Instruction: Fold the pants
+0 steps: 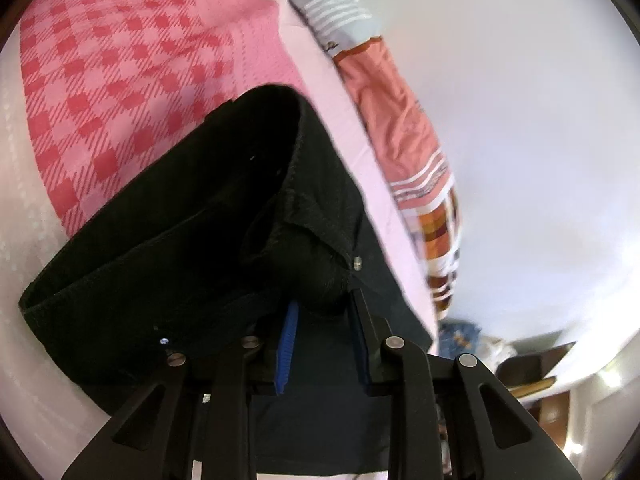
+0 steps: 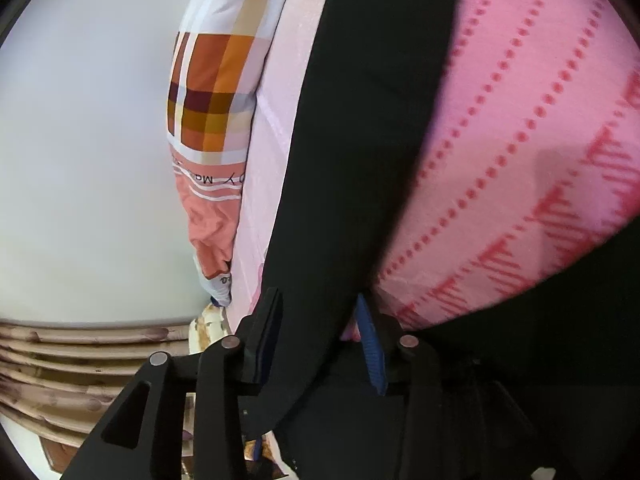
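Observation:
Black pants (image 1: 180, 248) lie folded on a pink checked bed cover (image 1: 120, 60), with a hem or waistband edge curving across the middle. My left gripper (image 1: 324, 300) is shut on a bunched wad of the black cloth, beside a metal rivet (image 1: 357, 263). In the right wrist view a long strip of the pants (image 2: 360, 120) runs up from my right gripper (image 2: 318, 304). That gripper stands open: the cloth passes between its fingers, and the blue pad (image 2: 370, 352) on the right shows its bare face.
A patchwork and salmon quilt (image 1: 400, 120) (image 2: 212, 92) lies along the bed's edge against a white wall (image 1: 520, 120). Pink dotted bedding (image 2: 520, 160) lies right of the pants. A slatted wooden board (image 2: 80, 352) sits low on the left, and room clutter (image 1: 528, 364) shows beyond the bed.

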Demonstrator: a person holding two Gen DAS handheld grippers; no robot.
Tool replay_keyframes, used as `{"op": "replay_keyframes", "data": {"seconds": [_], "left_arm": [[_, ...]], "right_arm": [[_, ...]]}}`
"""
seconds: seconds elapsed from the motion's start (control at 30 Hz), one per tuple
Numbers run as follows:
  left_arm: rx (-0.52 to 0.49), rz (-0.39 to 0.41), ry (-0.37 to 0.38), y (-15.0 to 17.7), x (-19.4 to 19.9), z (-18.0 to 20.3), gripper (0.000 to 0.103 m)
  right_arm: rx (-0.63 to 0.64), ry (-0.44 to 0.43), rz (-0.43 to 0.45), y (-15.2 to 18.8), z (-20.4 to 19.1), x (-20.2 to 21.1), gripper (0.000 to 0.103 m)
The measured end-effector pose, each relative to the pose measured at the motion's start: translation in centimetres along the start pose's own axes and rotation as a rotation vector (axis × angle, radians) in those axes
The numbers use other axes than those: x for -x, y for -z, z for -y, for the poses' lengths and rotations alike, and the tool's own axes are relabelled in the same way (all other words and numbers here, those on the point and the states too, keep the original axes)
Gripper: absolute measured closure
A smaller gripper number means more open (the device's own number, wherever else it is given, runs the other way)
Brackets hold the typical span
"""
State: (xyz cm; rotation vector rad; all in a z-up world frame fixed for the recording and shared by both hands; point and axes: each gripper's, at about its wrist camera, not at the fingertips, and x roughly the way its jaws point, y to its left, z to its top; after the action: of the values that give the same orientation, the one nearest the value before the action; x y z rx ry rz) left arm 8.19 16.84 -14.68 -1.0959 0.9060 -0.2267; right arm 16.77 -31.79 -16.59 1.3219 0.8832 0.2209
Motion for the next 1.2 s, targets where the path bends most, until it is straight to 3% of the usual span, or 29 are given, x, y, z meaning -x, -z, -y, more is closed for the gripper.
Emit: {"op": "replay_keyframes", "data": {"seconds": [0.17, 0.2, 0.23, 0.27, 0.5, 0.7, 0.93, 0.97, 1.07, 1.2], "left_arm": [[-0.041, 0.004, 0.01, -0.8, 0.3, 1.6, 0.077], [-0.042, -0.002, 0.013, -0.9, 0.2, 1.7, 0.077], [-0.045, -0.005, 0.011, -0.9, 0.2, 1.8, 0.077], [-0.051, -0.008, 0.007, -0.9, 0.2, 1.8, 0.077], [-0.022, -0.024, -0.012, -0.7, -0.6, 0.8, 0.077], [0.07, -0.048, -0.016, 0.0, -1.1, -1.2, 0.054], [0.057, -0.048, -0.024, 0.0, -2.3, -0.9, 0.052], [0.046, -0.042, -0.04, -0.1, -2.5, -0.7, 0.052], [0.023, -0.037, -0.092, -0.3, -2.6, -0.5, 0.081], [-0.004, -0.027, -0.12, -0.1, -1.7, -0.4, 0.085]], "right_arm": [[0.016, -0.001, 0.008, -0.7, -0.5, -1.0, 0.07], [0.038, 0.015, 0.013, -0.7, -0.8, -1.0, 0.075], [0.064, 0.037, 0.02, -0.6, -1.0, -1.0, 0.091], [0.089, 0.052, 0.023, -0.4, -1.2, -1.0, 0.093], [0.118, 0.031, 0.045, 0.6, -1.9, 0.2, 0.097], [0.118, 0.006, 0.045, 1.7, -2.4, 1.5, 0.097], [0.114, -0.001, 0.031, 2.5, -2.6, 1.7, 0.097], [0.115, -0.001, 0.031, 2.5, -2.6, 1.7, 0.097], [0.121, -0.001, 0.03, 2.8, -2.6, 1.8, 0.097], [0.158, 0.0, 0.03, 3.8, -3.0, 2.5, 0.097]]}}
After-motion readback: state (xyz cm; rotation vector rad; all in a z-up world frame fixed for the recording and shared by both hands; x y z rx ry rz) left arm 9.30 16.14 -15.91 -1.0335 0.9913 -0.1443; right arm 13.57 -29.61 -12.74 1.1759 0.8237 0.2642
